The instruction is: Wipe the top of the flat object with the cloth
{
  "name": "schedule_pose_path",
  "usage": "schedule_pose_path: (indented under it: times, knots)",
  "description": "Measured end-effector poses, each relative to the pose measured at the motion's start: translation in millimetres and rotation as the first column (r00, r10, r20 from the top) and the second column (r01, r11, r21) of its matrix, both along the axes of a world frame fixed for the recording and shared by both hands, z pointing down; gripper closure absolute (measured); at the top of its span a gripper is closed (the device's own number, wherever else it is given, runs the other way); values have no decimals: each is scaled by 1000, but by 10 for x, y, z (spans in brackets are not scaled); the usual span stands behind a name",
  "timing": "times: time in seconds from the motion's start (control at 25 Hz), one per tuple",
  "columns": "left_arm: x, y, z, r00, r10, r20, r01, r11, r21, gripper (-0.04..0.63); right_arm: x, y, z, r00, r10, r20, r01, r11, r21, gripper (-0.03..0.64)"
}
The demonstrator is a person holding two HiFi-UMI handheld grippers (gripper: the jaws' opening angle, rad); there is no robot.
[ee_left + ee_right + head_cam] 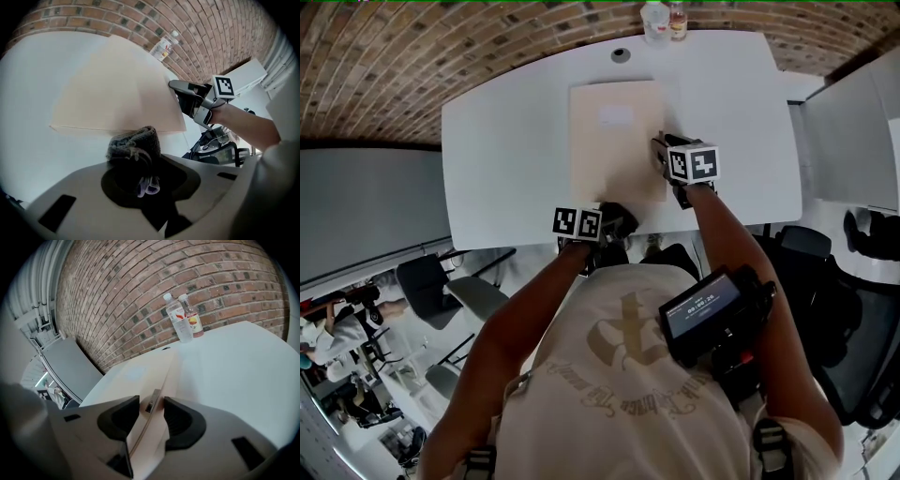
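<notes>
Dark grey cloth (133, 146) is bunched and pinched between the jaws of the left gripper (612, 220). The gripper sits at the near edge of the white desk (506, 141), with the cloth just at the near edge of the flat object (617, 141); contact between the two cannot be confirmed. The beige flat object lies flat at the middle of the desk, running from close to the near edge toward the far edge. The right gripper (151, 405) is clamped on the object's right edge, which fills the gap between its jaws, and two bottles (178, 319) stand upright at the far edge.
</notes>
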State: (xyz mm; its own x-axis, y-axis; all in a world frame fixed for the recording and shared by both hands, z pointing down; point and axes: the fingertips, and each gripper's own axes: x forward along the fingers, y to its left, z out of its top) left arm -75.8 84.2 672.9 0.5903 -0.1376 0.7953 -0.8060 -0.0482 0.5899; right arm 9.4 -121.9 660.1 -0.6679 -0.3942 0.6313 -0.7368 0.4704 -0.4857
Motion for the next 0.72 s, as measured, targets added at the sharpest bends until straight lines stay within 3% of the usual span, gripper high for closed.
schedule_pose_path:
  times: [0.32, 0.72]
  knots:
    - [597, -3, 15, 975, 218, -48, -218, 976, 12, 499, -5, -6, 5, 1000, 4, 31, -4, 1000, 2, 442]
    - [1150, -9, 6, 928, 355, -113, -353, 935, 41, 499, 3, 2, 4, 998, 7, 61, -8, 1000, 10, 440]
